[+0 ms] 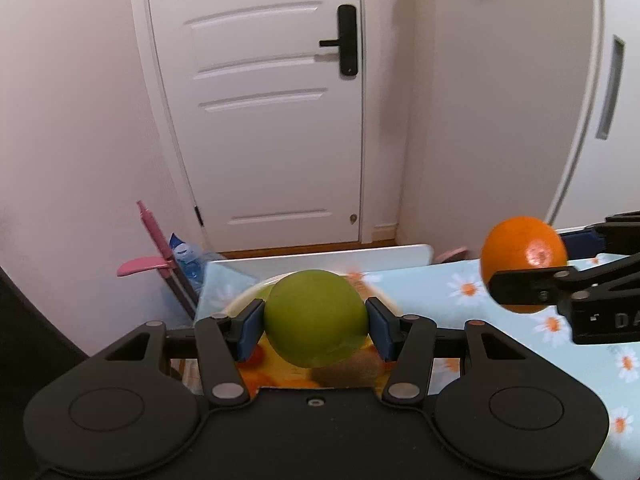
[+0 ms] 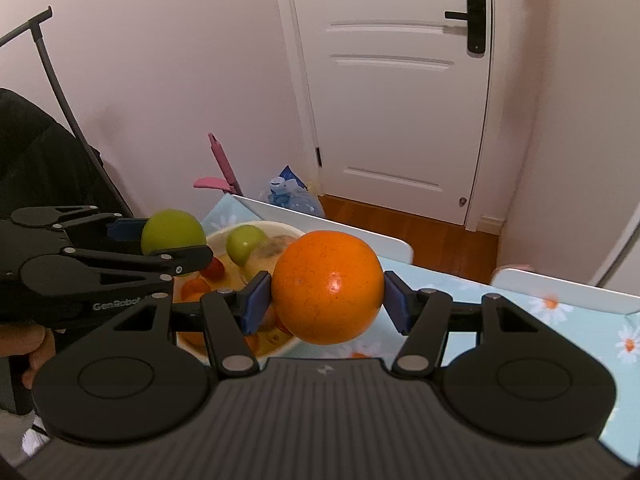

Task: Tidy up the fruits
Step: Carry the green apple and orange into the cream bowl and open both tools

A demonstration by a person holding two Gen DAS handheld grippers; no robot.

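My left gripper [image 1: 315, 328] is shut on a green apple [image 1: 316, 316], held above a cream bowl [image 1: 244, 300] of mixed fruit. In the right wrist view that apple [image 2: 172, 232] and the left gripper [image 2: 160, 244] hang at the left, over the bowl's near-left rim. My right gripper [image 2: 327, 300] is shut on a large orange [image 2: 327, 286], lifted over the bowl's right side. The orange [image 1: 522, 252] shows at the right of the left wrist view, in the right gripper [image 1: 524, 264]. In the bowl [image 2: 288, 230] lie a second green apple [image 2: 244, 244], small red and orange fruits and a brownish fruit.
The table wears a light blue cloth with daisies [image 1: 500, 304]. White chair backs [image 2: 332, 226] stand along its far edge. Behind it are a water bottle [image 2: 292, 196], pink handles [image 2: 220, 160], a white door [image 1: 272, 100] and wood floor. A hand [image 2: 36, 348] holds the left gripper.
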